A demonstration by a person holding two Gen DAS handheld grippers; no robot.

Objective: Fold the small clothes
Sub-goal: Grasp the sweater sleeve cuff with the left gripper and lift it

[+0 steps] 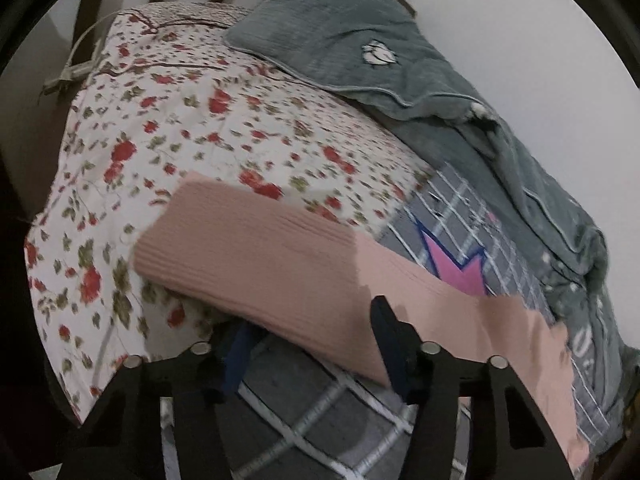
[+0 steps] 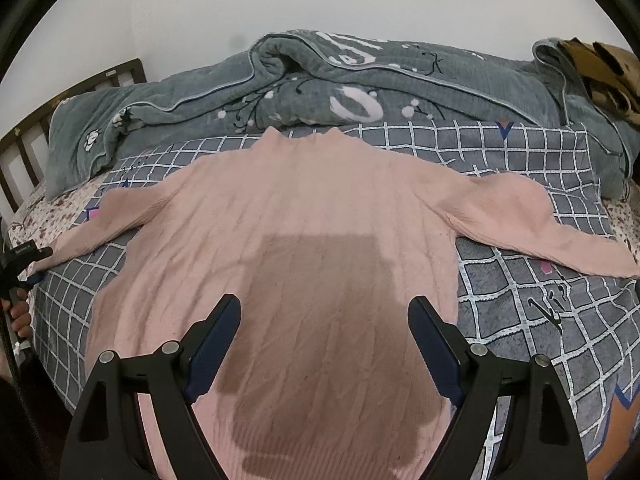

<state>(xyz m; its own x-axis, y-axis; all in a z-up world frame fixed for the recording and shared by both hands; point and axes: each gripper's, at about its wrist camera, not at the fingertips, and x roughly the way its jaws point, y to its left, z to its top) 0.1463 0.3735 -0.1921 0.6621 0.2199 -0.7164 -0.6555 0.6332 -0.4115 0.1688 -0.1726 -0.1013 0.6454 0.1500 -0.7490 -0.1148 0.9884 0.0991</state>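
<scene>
A pink ribbed sweater [image 2: 304,208] lies spread flat on the bed, its neck away from me and both sleeves stretched out. My right gripper [image 2: 325,306] hovers open over the sweater's lower body, casting a shadow on it, with nothing between its fingers. In the left wrist view the sweater's left sleeve [image 1: 248,248] runs slantwise across my left gripper [image 1: 312,326]. One finger [image 1: 390,340] shows in front of the sleeve; the other finger [image 1: 238,356] is partly hidden under its lower edge. The jaws stand apart with a gap, not pressing the cloth. The left gripper [image 2: 28,256] also shows by the cuff.
The bed has a grey grid-pattern sheet [image 2: 520,280]. A rumpled grey quilt [image 2: 360,80] lies along the far side by the wall. A floral pillow [image 1: 180,120] sits by the wooden headboard [image 2: 40,120]. A brown item [image 2: 608,72] rests at the far right. A hand [image 2: 18,316] holds the left gripper.
</scene>
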